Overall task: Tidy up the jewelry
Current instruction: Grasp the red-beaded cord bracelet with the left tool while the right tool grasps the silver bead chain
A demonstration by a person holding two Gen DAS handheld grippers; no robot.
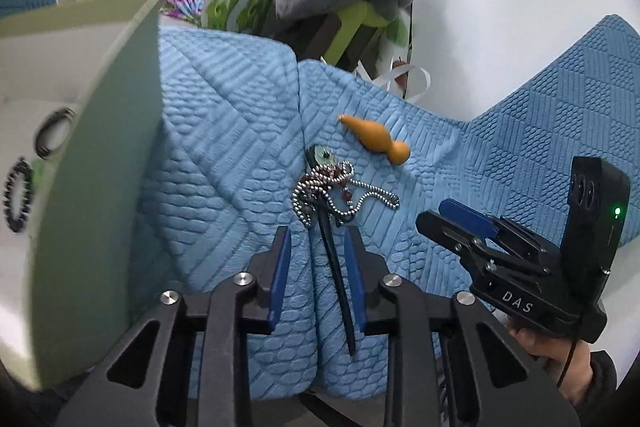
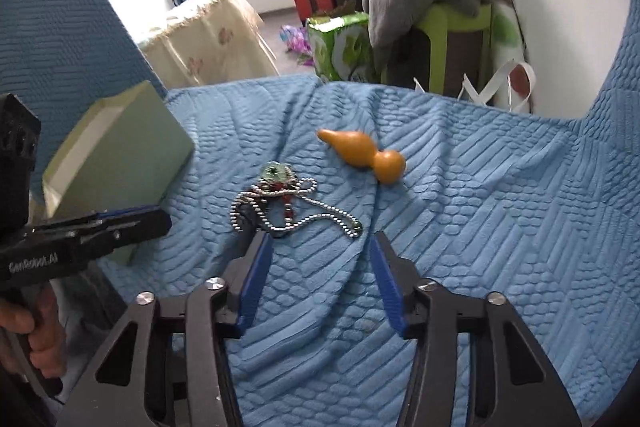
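Left wrist view: the left tongs (image 1: 318, 273) are seen at lower centre, jaws parted, pads clear of anything. A dark hairpin (image 1: 338, 279) lies on the blue quilted cover (image 1: 224, 131) between the two blue pads, its long axis running nearly along the fingers, from lower centre up towards mid-frame. Its ornamented head is buried in a tangle of bead chain (image 1: 328, 193) just beyond the fingertips. No pad contact with the pin is visible. An orange gourd (image 1: 374, 139) lies further up and to the right, apart from the tangle. The pale green box (image 1: 100, 163) stands open at the left edge; a dark bracelet and a ring are noted inside it. The right tongs (image 1: 452, 223) are at the right of frame, held by a hand (image 1: 560, 355).

Right wrist view: the right tongs (image 2: 320, 259) are open and empty at lower centre. The bead chain (image 2: 288, 205) lies just above the fingertips, its loose tail trailing to the right towards the right finger. The gourd (image 2: 362, 155) sits above and right; the box (image 2: 132, 143) at left.

Judgement: the hairpin is already straddled by the left tongs, so the left is better placed for it.
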